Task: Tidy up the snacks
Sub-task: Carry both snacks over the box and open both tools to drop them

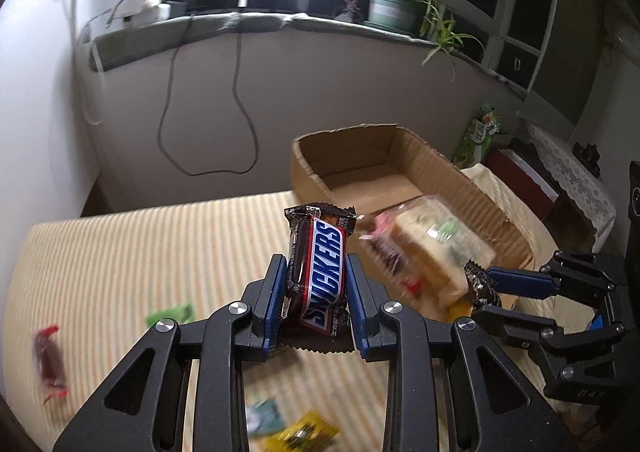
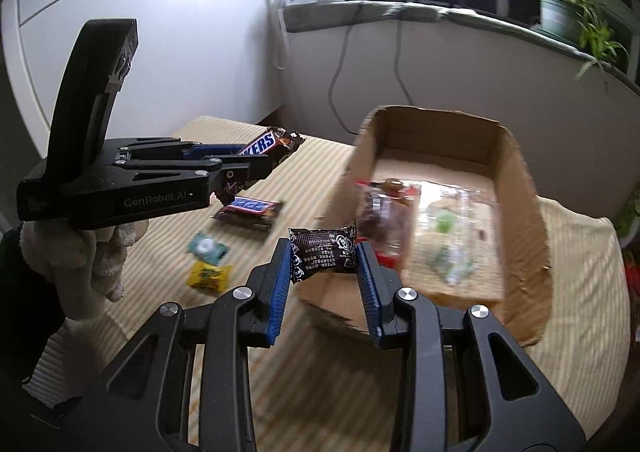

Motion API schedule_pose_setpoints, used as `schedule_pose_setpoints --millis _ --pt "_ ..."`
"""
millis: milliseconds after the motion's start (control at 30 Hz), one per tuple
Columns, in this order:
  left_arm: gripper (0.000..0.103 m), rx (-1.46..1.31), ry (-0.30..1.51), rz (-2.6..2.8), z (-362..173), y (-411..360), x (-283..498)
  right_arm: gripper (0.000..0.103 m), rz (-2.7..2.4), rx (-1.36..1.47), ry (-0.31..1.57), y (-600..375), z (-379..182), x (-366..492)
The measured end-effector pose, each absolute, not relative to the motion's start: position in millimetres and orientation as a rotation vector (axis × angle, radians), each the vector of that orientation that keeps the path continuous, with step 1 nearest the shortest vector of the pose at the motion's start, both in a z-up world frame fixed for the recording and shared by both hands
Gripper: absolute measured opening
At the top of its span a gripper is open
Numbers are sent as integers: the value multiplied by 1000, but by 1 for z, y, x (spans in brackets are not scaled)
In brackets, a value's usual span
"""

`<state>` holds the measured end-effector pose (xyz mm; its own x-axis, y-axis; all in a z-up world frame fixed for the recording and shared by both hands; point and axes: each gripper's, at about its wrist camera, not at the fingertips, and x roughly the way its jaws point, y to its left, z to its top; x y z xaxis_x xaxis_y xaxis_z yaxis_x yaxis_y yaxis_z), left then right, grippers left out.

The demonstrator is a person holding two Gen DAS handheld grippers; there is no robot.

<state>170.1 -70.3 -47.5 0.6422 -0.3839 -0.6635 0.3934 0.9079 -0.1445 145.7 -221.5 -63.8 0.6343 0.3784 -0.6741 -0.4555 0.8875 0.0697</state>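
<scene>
1. L gripper [image 1: 316,292] – jaws clenched on Snickers bar [image 1: 318,272]. Bar stands near-upright between pads, long axis along the fingers, top end tilted slightly toward 1 o'clock.
2. R gripper [image 2: 324,272] – jaws clenched on dark candy pack [image 2: 324,252], a small wrapper w/ white print. Pack lies crosswise, long axis 9-to-3 between the pads.
3. Cardboard box [image 1: 472,180] – open top, sits on striped cloth [image 1: 140,252]. Key relation: from L jaws the box opening lies at approx 1 o'clock, near; from R jaws it lies at 1–2 o'clock, w/ near wall just under the fingertips. Judgement: R is the nearer to dropping in; L needs more travel rightward.
4. Box contents – clear-wrapped sandwich pack [image 2: 452,236] and red/dark snack bag [image 2: 380,220], both blurred; back half of box floor bare.
5. Loose snacks on cloth, R wrist view: second Snickers [image 2: 250,208] at 10 o'clock of R jaws, teal candy [image 2: 206,248] and yellow candy [image 2: 208,274] at 9 o'clock. L wrist view: red wrapper [image 1: 50,360] at 8 o'clock, green wrapper [image 1: 172,314] at 9 o'clock.
6. In the way – near box wall for R; R gripper itself sits at 3 o'clock of L, so the two may crowd over the opening. Gloved hand [image 2: 96,256] holds L gripper.
</scene>
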Motion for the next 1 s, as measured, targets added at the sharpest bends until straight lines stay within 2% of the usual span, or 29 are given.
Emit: schedule_pose_setpoints --millis 800,900,967,1000 --pt "28 62 766 -505 -47 -136 212 35 411 -58 750 -259 -80 166" --pt "29 62 761 -502 -47 -139 212 39 406 -59 748 -259 -81 166" --pt "40 58 759 -497 -46 -139 212 53 398 -60 743 -260 -81 166" --pt "43 57 757 -494 -46 -139 212 57 392 -61 737 -260 -81 165"
